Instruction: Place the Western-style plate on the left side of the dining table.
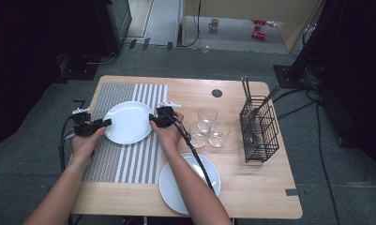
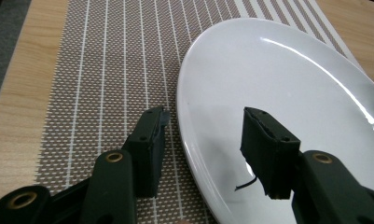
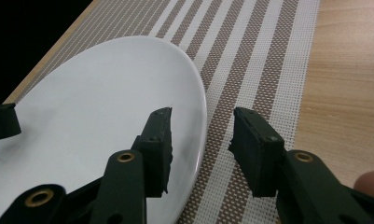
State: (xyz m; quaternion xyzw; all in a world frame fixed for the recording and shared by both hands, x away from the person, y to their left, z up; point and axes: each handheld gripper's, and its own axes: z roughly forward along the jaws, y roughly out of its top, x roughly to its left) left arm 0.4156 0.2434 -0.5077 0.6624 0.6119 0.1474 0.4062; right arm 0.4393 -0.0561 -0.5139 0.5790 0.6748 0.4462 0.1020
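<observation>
A white plate (image 1: 128,122) lies on a brown-and-white striped placemat (image 1: 129,159) on the left half of the wooden table. My left gripper (image 1: 108,123) is at the plate's left rim and my right gripper (image 1: 153,119) at its right rim. In the left gripper view the left gripper (image 2: 208,116) stands open astride the rim of the plate (image 2: 278,93), one jaw over the mat (image 2: 105,56), the other over the plate. The right gripper (image 3: 203,116) likewise straddles the edge of the plate (image 3: 96,102), open, pads off it, above the mat (image 3: 250,56).
A second white plate (image 1: 174,187) sits near the table's front edge, partly under the person's right forearm. Three clear glasses (image 1: 207,115) cluster just right of the right hand. At the right side stands a black wire basket (image 1: 258,129) holding utensils.
</observation>
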